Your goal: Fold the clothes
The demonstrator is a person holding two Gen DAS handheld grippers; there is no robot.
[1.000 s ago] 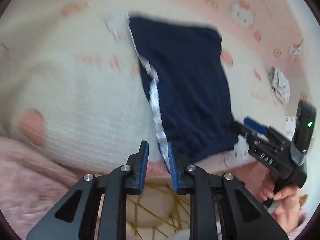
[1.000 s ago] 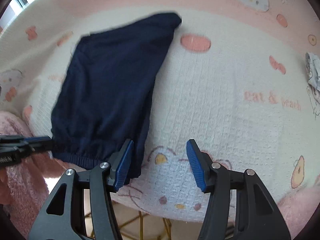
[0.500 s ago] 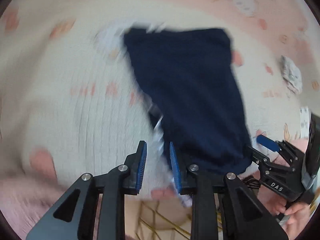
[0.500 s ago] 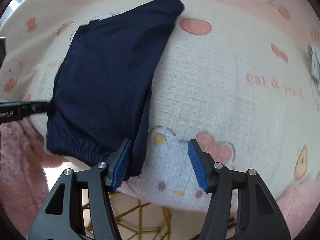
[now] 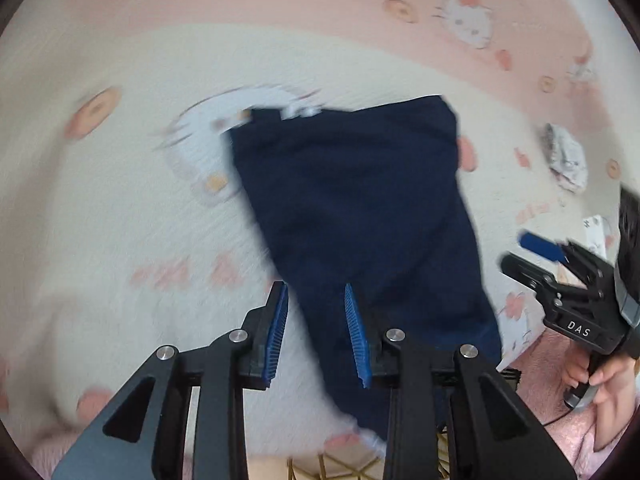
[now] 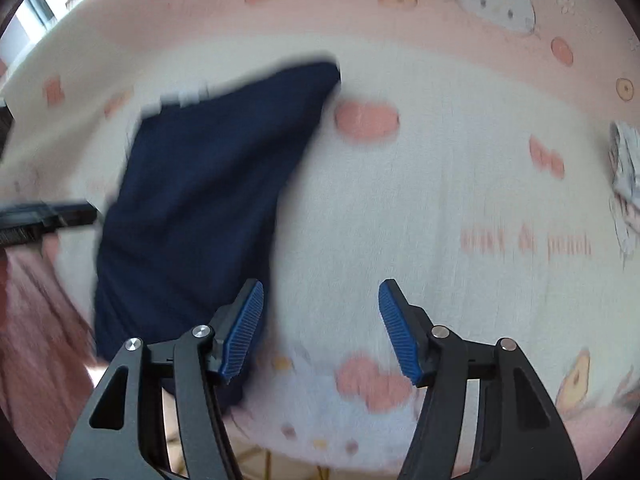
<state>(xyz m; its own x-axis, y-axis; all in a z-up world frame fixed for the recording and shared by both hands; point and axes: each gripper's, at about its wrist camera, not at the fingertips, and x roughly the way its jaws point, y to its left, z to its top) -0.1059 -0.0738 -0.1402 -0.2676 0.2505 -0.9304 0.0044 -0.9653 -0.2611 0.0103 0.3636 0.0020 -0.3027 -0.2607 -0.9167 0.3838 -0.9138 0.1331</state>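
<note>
Midway, navy shorts point(image 5: 360, 216) lie folded lengthwise on the blanket point(image 5: 120, 208) — left gripper point(image 5: 316, 332) jaws narrowly parted, right gripper point(image 6: 320, 332) jaws wide, both empty.

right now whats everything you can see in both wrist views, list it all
navy garment: one, dark blue, lying on the blanket and hanging over its near edge
blanket: one, cream middle with pink border and cartoon cat prints, covering the surface
small patterned cloth: one, white and grey, crumpled at the far right on the blanket
pink fluffy fabric: one, pink, at the near edge below the blanket
left gripper: one, black with blue pads, open, garment edge between its fingers
right gripper: one, black with blue pads, open, beside the garment's right edge
person's hand: one, holding the right gripper's handle
</note>
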